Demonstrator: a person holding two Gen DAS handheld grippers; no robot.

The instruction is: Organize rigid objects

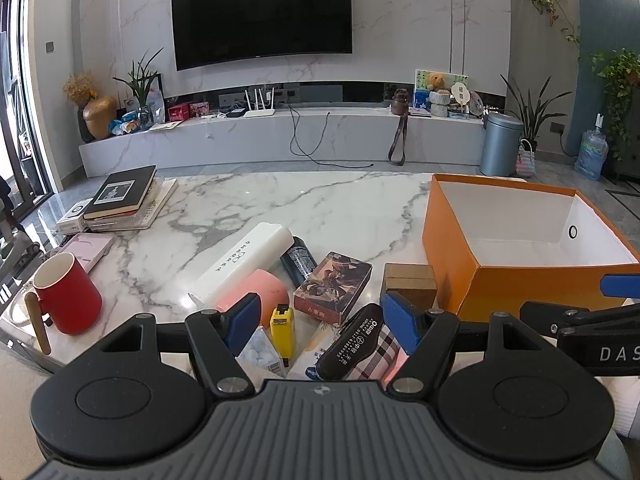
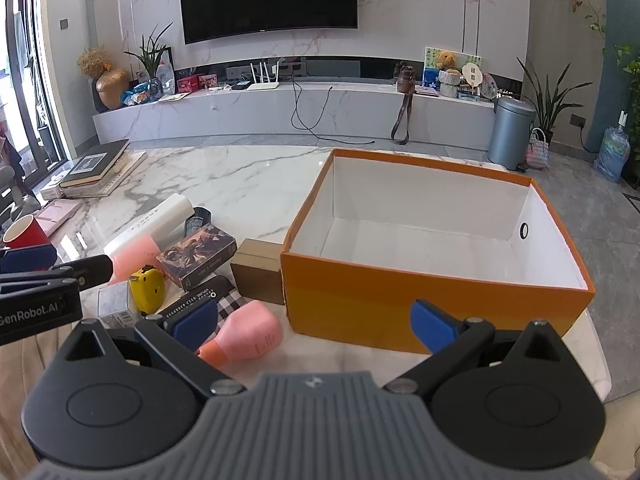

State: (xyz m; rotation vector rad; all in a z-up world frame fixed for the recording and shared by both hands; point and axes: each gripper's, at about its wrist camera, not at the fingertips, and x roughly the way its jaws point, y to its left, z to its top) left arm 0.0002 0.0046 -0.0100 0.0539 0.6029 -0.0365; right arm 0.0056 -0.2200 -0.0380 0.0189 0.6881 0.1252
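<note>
An empty orange box (image 1: pixel 520 280) (image 2: pixel 420 296) with a white inside stands on the marble table at the right. Left of it lies a pile: a white cylinder (image 1: pixel 248 260), a dark can (image 1: pixel 300 260), a printed card box (image 1: pixel 332 286) (image 2: pixel 196 256), a brown block (image 1: pixel 410 282) (image 2: pixel 256 270), a yellow tape measure (image 1: pixel 282 330) (image 2: pixel 147 290), a black case on a plaid pouch (image 1: pixel 354 346), and a pink bottle (image 2: pixel 250 334). My left gripper (image 1: pixel 320 322) hovers open over the pile's near side, holding nothing. My right gripper (image 2: pixel 316 326) hangs open before the box's front wall, the pink bottle beside its left finger.
A red mug (image 1: pixel 66 294) with a wooden handle stands at the left. Stacked books (image 1: pixel 124 196) and a pink case (image 1: pixel 86 250) lie behind it. Bare marble (image 1: pixel 280 200) stretches behind the pile. Beyond the table are a TV bench and a grey bin (image 2: pixel 512 132).
</note>
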